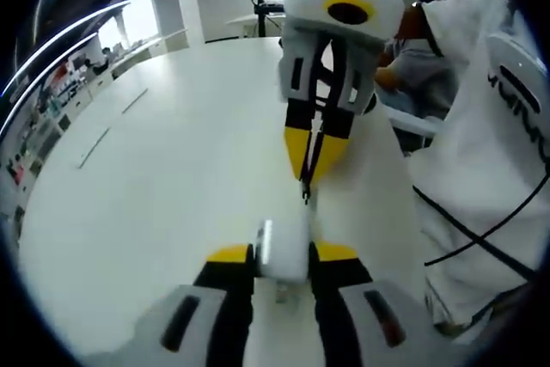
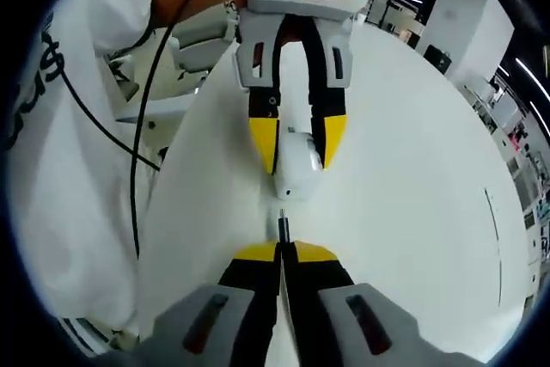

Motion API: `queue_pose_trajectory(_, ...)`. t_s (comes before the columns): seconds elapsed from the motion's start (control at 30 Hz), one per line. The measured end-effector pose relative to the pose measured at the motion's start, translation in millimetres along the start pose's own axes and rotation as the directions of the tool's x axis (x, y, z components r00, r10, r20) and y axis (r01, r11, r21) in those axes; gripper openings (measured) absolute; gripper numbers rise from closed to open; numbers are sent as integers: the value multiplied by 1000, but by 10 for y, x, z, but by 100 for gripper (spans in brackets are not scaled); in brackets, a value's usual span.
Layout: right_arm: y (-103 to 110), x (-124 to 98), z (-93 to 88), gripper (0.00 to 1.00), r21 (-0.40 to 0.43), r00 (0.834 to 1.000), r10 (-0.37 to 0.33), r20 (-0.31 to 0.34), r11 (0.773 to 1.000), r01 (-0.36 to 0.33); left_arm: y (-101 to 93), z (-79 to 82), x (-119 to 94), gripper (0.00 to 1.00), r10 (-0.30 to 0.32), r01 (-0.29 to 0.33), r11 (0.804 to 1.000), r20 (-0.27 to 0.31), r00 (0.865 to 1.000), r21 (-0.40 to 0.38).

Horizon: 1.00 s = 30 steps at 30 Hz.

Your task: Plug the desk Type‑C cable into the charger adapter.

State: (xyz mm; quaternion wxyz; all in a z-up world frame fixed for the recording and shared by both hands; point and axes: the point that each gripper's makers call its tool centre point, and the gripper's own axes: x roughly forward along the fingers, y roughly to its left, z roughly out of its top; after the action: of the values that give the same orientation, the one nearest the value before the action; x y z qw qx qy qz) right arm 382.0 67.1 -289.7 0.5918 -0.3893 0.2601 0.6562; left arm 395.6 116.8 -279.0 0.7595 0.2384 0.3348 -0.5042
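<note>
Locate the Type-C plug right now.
In the right gripper view the Type-C plug sticks out of the shut right gripper, just short of the white charger adapter clamped by the left gripper above the white desk.

A broad white table point(image 1: 155, 186) with thin dark seam lines point(image 1: 94, 148) across its glossy top.

White adapter point(image 2: 296, 169), black cable plug point(image 2: 283, 228), yellow-tipped black fingers point(image 2: 263, 142), white table point(image 2: 412, 178).
</note>
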Motion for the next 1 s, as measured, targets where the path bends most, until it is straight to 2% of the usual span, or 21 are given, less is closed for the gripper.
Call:
queue_pose_trajectory(0.2,-14,38,59,3,-4,1000,-1,7,1000,1,-22,14,11,24,-6,6,1000,5,1000,3)
queue_pose_trajectory(0.57,-4,29,55,3,0,1000,-2,-4,1000,2,-63,51,37,24,-20,20,1000,10,1000,-1)
queue_pose_trajectory(0.83,12,30,60,3,-37,999,-23,-38,999,22,-81,65,59,24,-25,25,1000,-6,1000,-13)
queue_pose_trajectory(1.0,20,22,74,3,-36,999,-26,-37,999,25,-85,64,68,24,-29,29,1000,-18,999,-1)
